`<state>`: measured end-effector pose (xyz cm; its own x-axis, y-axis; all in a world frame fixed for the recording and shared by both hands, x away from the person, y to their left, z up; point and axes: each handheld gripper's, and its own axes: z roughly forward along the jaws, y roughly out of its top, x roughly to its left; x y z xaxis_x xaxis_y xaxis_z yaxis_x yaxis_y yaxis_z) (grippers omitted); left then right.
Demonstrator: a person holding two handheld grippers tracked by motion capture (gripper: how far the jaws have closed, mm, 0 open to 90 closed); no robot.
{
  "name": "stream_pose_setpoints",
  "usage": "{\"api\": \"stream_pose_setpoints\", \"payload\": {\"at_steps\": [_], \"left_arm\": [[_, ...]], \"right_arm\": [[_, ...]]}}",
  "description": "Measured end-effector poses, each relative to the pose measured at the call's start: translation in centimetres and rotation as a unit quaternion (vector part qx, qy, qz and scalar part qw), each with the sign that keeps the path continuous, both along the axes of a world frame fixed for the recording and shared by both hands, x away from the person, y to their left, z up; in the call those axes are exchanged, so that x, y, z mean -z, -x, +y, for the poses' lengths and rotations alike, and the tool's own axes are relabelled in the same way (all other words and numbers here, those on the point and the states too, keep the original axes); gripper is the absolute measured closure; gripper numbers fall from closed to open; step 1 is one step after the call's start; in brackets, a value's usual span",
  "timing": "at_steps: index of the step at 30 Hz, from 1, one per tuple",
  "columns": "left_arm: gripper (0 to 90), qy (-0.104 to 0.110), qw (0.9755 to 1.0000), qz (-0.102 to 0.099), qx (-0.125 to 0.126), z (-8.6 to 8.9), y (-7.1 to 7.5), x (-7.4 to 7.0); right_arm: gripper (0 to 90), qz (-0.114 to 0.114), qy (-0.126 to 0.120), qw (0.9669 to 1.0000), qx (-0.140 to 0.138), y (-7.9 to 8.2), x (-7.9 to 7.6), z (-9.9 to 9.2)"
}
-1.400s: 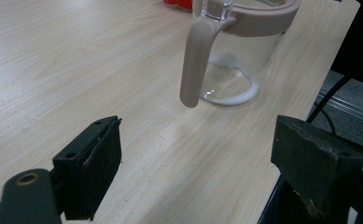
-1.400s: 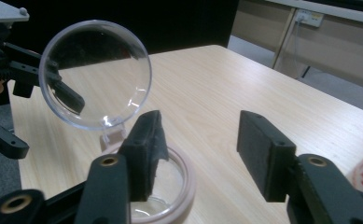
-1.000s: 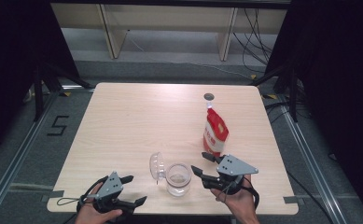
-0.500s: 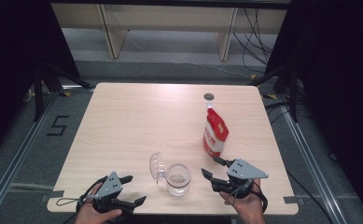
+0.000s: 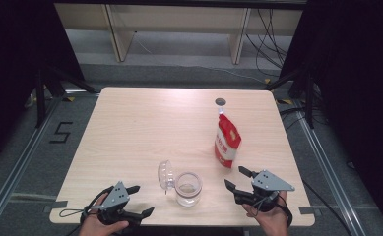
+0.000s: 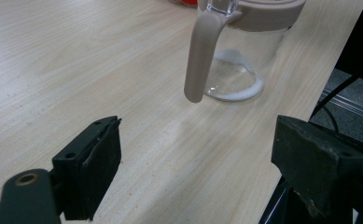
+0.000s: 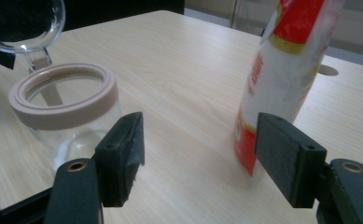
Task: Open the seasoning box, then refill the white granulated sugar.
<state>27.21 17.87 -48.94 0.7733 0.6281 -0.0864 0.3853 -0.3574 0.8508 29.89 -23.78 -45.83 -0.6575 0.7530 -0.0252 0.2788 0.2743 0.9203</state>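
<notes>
A clear glass jar (image 5: pixel 188 189) with a beige rim stands near the table's front edge. Its domed clear lid (image 5: pixel 165 174) is swung open to the left. A little white material lies at the bottom of the jar (image 6: pixel 244 56), and a beige clasp (image 6: pixel 201 56) hangs down its side. A red and white pouch (image 5: pixel 227 142) stands upright behind it to the right. My right gripper (image 5: pixel 233 177) sits right of the jar, open. Its jaws have just been opening and nothing is between them. From the right gripper (image 7: pixel 200 154), the jar (image 7: pixel 65 112) lies left and the pouch (image 7: pixel 286 79) right. My left gripper (image 5: pixel 141 200) rests open at the front left, and nothing lies between the left gripper's (image 6: pixel 202 140) jaws.
The light wooden table (image 5: pixel 144 128) has a small dark round hole (image 5: pixel 220 102) near its far edge, behind the pouch. Black drapes flank the table, and a shelf frame (image 5: pixel 179 29) and cables stand beyond it.
My right gripper has drawn back from the jar toward the front right of the table, a little lower, and its jaws stand wider. The left gripper, jar and pouch have not moved.
</notes>
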Motion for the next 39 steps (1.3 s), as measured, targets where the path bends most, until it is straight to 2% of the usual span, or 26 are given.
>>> {"api": "stream_pose_setpoints", "payload": {"at_steps": [2, 3, 6, 7, 8, 9, 12, 22, 23, 24, 25, 26, 29, 30, 31, 32, 33, 34, 37, 39], "left_arm": [[15.6, 0.003, 1.0000, -0.002, 0.002, 0.0, 0.0, 0.0], [15.6, 0.006, 1.0000, 0.001, 0.000, 0.0, 0.0, 0.0], [15.7, 0.005, 1.0000, 0.001, 0.000, 0.0, 0.0, 0.0], [15.6, 0.000, 1.0000, 0.000, 0.000, 0.0, 0.0, -0.1], [15.6, -0.007, 1.0000, -0.003, 0.004, 0.1, -0.1, -0.1], [15.6, 0.011, 0.9999, -0.003, 0.000, -0.1, 0.0, 0.0], [15.6, 0.003, 1.0000, 0.000, 0.003, 0.0, 0.0, -0.1], [15.6, 0.007, 1.0000, -0.002, 0.002, -0.2, -0.1, -0.1], [15.7, -0.005, 1.0000, -0.003, 0.007, -0.1, -0.1, -0.1], [15.6, -0.008, 0.9999, -0.005, 0.009, -0.1, -0.1, -0.1], [15.6, -0.006, 0.9999, -0.006, 0.010, -0.2, -0.1, -0.1], [15.6, 0.000, 1.0000, 0.003, 0.005, -0.2, 0.1, -0.1], [15.6, -0.005, 1.0000, -0.003, 0.008, -0.2, 0.2, -0.1], [15.6, 0.004, 1.0000, -0.004, 0.005, -0.3, 0.2, -0.1], [15.6, 0.003, 1.0000, -0.005, 0.005, -0.3, 0.2, -0.1], [15.6, 0.002, 1.0000, -0.003, 0.008, -0.3, 0.2, -0.1], [15.6, -0.007, 0.9999, -0.006, 0.010, -0.2, 0.2, -0.1], [15.6, 0.001, 1.0000, -0.004, 0.006, -0.4, 0.3, 0.0], [15.6, -0.007, 0.9999, -0.003, 0.013, -0.3, 0.2, 0.0], [15.6, -0.003, 0.9999, 0.001, 0.012, -0.4, 0.2, 0.1]], "right_arm": [[32.9, 0.006, -0.004, 1.0000, 0.001, 0.0, 0.2, -0.1], [32.9, 0.001, 0.001, 1.0000, 0.003, -0.1, 0.2, -0.3], [31.7, 0.016, -0.010, 0.9998, 0.012, -0.2, 0.3, -0.5], [31.5, 0.011, -0.011, 0.9998, 0.011, -0.3, 0.5, -0.5], [30.8, 0.016, -0.015, 0.9995, 0.022, -0.3, 0.5, -0.5], [30.1, 0.007, -0.008, 0.9998, 0.016, -0.5, 0.6, -0.6], [29.2, 0.021, -0.010, 0.9995, 0.023, -0.7, 0.9, -0.7], [26.5, 0.004, -0.009, 0.9993, 0.035, -1.7, 1.1, -0.9], [26.4, 0.009, -0.013, 0.9991, 0.041, -1.7, 1.1, -0.8], [26.5, 0.001, -0.004, 0.9994, 0.033, -2.0, 1.2, -0.9], [26.4, 0.006, -0.010, 0.9992, 0.038, -2.1, 1.3, -0.8], [26.5, 0.008, -0.005, 0.9992, 0.038, -2.2, 1.2, -0.8], [26.4, 0.006, -0.007, 0.9991, 0.043, -2.8, 1.5, -0.5], [26.5, 0.006, -0.002, 0.9989, 0.046, -2.9, 1.5, -0.5], [26.5, 0.003, -0.001, 0.9989, 0.046, -3.1, 1.6, -0.5], [26.5, 0.013, -0.011, 0.9984, 0.055, -3.1, 1.6, -0.3], [26.5, 0.007, -0.002, 0.9985, 0.054, -3.4, 1.6, -0.4], [26.4, 0.003, -0.001, 0.9984, 0.056, -3.6, 1.6, -0.4], [26.5, -0.002, 0.002, 0.9985, 0.054, -4.3, 1.8, -0.1], [26.5, 0.000, 0.003, 0.9985, 0.055, -4.7, 1.9, 0.1]]}}
